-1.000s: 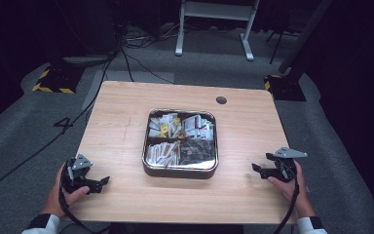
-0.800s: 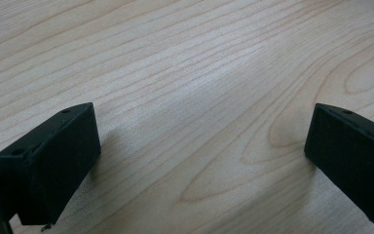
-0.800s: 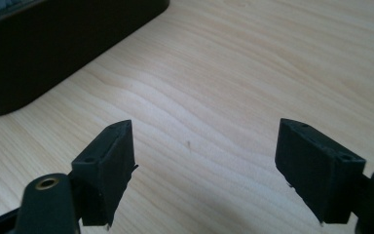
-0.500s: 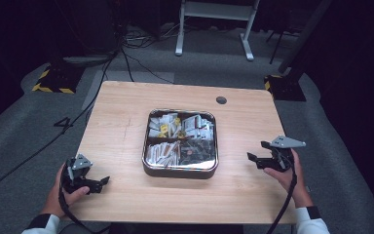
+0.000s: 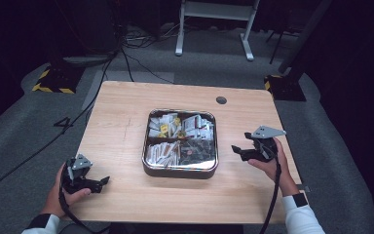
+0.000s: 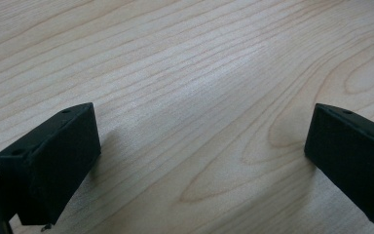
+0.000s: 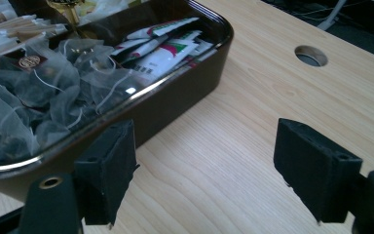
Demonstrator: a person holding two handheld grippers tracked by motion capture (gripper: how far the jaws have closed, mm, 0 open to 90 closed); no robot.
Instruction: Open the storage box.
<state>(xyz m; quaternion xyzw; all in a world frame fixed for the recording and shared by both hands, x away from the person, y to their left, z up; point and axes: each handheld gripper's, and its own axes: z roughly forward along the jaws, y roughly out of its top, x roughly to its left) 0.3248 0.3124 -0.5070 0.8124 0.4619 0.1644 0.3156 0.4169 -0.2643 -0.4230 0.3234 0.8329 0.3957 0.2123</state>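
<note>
Item: metal tray, divided into compartments, at the centre of the wooden table. The high view gives its four sections of packets and sachets; the right gripper view gives close detail of mesh tea bags and red-and-white sachets against the dark tray wall. Right gripper: jaws wide apart, holding nothing, near the tray's right side, over bare wood. Left gripper: near the table's front left corner, jaws wide apart, empty, low over bare wood grain. Table has a round cable hole near its far edge. Room: grey carpet, floor cables, white stand legs, dark surroundings.
</note>
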